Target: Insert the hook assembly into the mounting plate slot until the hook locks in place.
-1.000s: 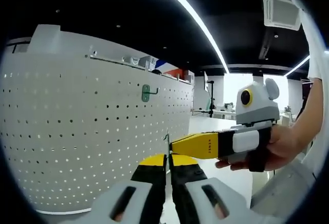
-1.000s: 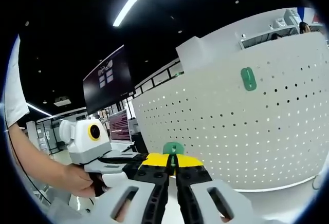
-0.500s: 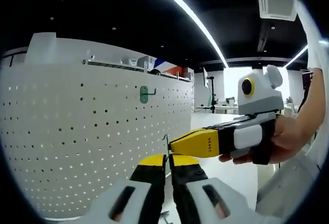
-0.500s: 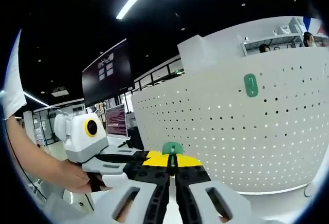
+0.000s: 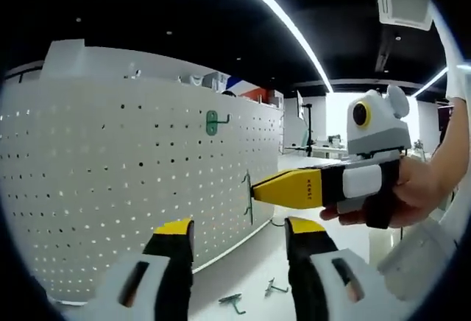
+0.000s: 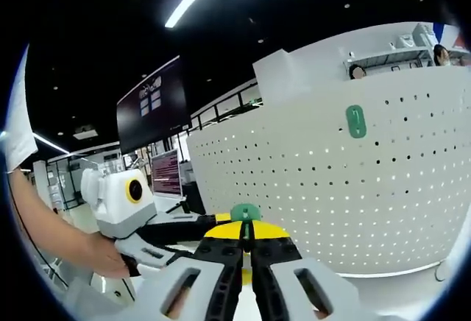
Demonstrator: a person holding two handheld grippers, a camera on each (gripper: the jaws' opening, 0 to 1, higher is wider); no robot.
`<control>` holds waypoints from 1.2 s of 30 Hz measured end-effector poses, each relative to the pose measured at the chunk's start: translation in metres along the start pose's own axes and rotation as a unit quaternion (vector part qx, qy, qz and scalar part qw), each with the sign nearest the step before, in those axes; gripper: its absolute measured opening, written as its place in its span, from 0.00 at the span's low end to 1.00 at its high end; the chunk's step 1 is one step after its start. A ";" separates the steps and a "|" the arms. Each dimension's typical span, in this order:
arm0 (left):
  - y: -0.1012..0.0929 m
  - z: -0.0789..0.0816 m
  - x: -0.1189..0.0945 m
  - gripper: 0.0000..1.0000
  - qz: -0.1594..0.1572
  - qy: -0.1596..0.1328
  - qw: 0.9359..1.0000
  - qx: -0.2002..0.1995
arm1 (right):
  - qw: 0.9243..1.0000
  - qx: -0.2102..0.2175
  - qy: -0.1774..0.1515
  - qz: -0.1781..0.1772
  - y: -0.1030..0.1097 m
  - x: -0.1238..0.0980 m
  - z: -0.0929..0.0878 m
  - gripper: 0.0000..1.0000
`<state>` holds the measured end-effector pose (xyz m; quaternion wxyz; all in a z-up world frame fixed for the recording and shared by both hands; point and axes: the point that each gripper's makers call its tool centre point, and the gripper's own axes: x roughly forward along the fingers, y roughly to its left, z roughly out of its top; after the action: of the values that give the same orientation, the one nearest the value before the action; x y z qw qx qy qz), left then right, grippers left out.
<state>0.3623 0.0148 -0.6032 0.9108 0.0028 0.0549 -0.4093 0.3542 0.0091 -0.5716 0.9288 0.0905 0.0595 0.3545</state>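
The white pegboard mounting plate (image 5: pixel 110 174) curves across the left gripper view, with one green hook (image 5: pixel 213 122) mounted high on it. My left gripper (image 5: pixel 240 227) stands open with nothing between its yellow-tipped fingers. The right gripper (image 5: pixel 254 192) reaches in from the right, held by a hand, and is shut on a small green hook assembly (image 5: pixel 248 197) just off the plate. In the right gripper view my right gripper (image 6: pixel 245 229) pinches that hook assembly (image 6: pixel 245 212). The plate (image 6: pixel 368 203) and the mounted hook (image 6: pixel 355 121) lie beyond it.
Two loose hooks (image 5: pixel 232 302) (image 5: pixel 276 288) lie on the white table (image 5: pixel 243 269) at the foot of the plate. A dark wall screen (image 6: pixel 151 107) hangs behind at the left of the right gripper view. The person's forearm (image 6: pixel 51 229) runs along that view's left side.
My left gripper has opened and let go of the hook assembly. The right gripper stays shut on it, close to the plate.
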 end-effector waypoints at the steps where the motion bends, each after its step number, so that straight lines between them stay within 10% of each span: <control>1: 0.002 -0.001 0.000 0.73 0.006 0.003 1.000 -0.001 | 1.000 0.001 -0.001 0.000 0.000 0.000 0.000 0.00; 6: 0.008 -0.005 0.001 0.94 0.021 0.009 1.000 -0.007 | 1.000 0.002 -0.001 0.001 0.001 0.000 0.001 0.00; 14: 0.009 -0.006 -0.001 0.93 0.025 0.010 1.000 -0.001 | 1.000 -0.013 0.001 -0.007 -0.001 -0.001 0.004 0.00; 20: 0.008 -0.007 -0.002 0.91 0.026 0.011 1.000 0.005 | 0.987 -0.149 0.026 -0.054 -0.010 -0.005 0.008 0.00; 36: 0.016 -0.012 -0.017 0.90 0.050 0.010 0.999 0.015 | 0.986 -0.108 0.009 -0.126 -0.054 -0.017 0.026 0.00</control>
<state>0.3614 0.0389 -0.6140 0.9294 0.0231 0.0573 -0.3639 0.3814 -0.0456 -0.5567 0.9697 -0.0219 0.0399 0.2398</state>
